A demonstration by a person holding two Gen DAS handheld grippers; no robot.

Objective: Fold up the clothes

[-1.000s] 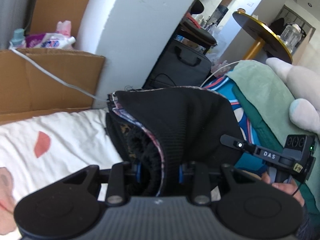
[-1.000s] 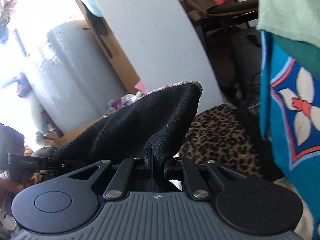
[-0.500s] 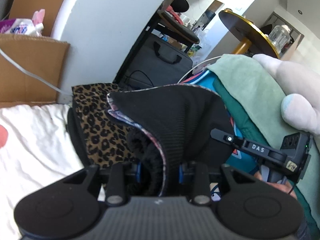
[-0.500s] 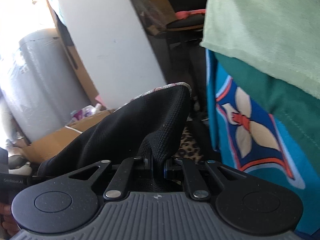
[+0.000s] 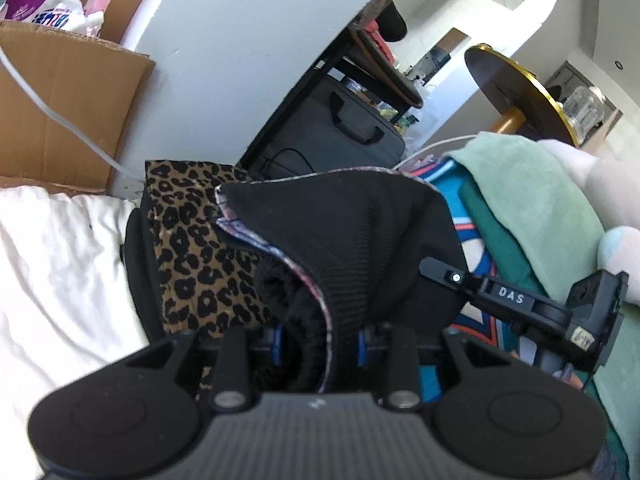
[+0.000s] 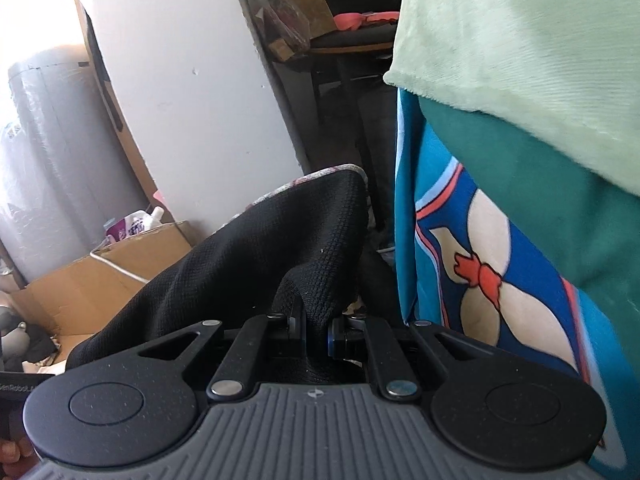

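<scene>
Both grippers pinch the same black garment [image 5: 360,248], a ribbed knit with a patterned edge trim, and hold it up off the bed between them: the left gripper [image 5: 318,344] has a thick bunch of the hem wedged between its fingers, and the right gripper [image 6: 316,330] is pressed together on a narrower fold of the cloth. The garment hangs above a leopard-print piece [image 5: 192,248] that lies on the white sheet [image 5: 60,264], just beside a teal patterned blanket [image 6: 480,280] with a pale green one [image 6: 520,40] on top. The main risk seems to be the uneven grips: the left holds a fat roll that may include more than one layer, so letting go could leave the edge bunched and the fold crooked; the right holds only a slim pinch of stretchy knit, which might slip if the two grippers pull apart to tension the cloth. The hanging part could also drag over the leopard-print piece and pull it out of place, or catch against the blanket edge close on the right. A white cable [image 5: 60,120] runs near the bed's far side and could snag if the cloth swings that way. For writing, the right gripper's arm, seen from the left wrist view, reads "DAS" [image 5: 510,296]; a strip at the left edge of the right wrist view reads "GenRobot" [image 6: 16,388], cut off. The packet [image 5: 60,20] in the cardboard box [image 5: 60,92] has print too blurred to read.
</scene>
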